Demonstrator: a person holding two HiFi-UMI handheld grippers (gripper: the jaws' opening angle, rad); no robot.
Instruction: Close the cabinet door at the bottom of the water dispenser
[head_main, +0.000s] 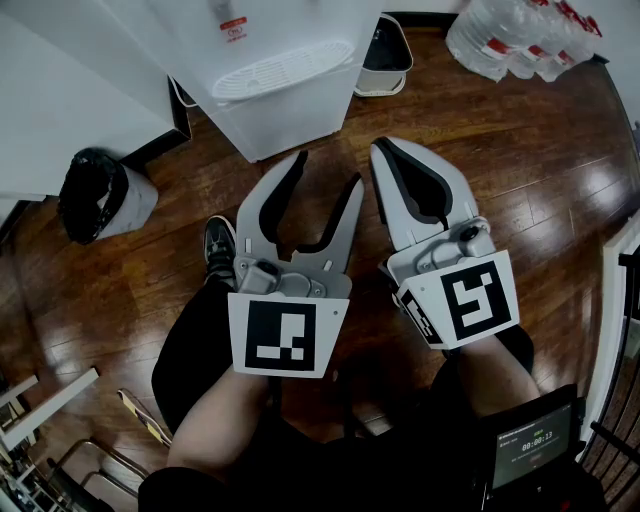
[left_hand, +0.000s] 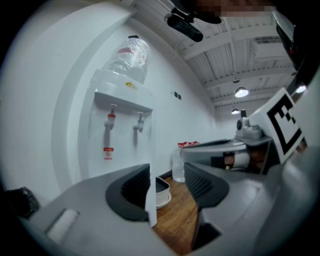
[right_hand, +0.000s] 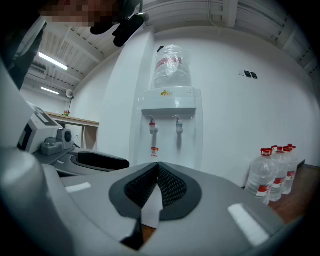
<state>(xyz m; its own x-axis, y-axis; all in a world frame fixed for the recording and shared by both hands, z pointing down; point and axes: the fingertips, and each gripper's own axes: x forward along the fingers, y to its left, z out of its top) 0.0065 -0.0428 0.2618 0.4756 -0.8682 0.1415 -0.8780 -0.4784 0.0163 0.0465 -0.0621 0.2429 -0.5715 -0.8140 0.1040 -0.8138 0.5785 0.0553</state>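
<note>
The white water dispenser (head_main: 280, 90) stands on the wooden floor at the top of the head view, an upturned bottle (right_hand: 171, 67) on top and two taps on its front. Its lower front (head_main: 295, 130) looks flush, with no door standing out. My left gripper (head_main: 328, 170) is held just before the dispenser's base, jaws apart and nothing between them; in the left gripper view my left gripper (left_hand: 167, 185) frames the cabinet's white corner edge (left_hand: 150, 205). To its right my right gripper (head_main: 385, 148) is shut and empty; in the right gripper view my right gripper (right_hand: 157, 172) points straight at the dispenser (right_hand: 170, 130).
A bin with a black bag (head_main: 100, 195) stands at the left, and a white bin with a dark liner (head_main: 385, 50) right of the dispenser. Several large water bottles (head_main: 520, 35) lie at the top right. A small screen (head_main: 535, 440) is at the bottom right. The person's shoe (head_main: 220, 245) rests on the floor.
</note>
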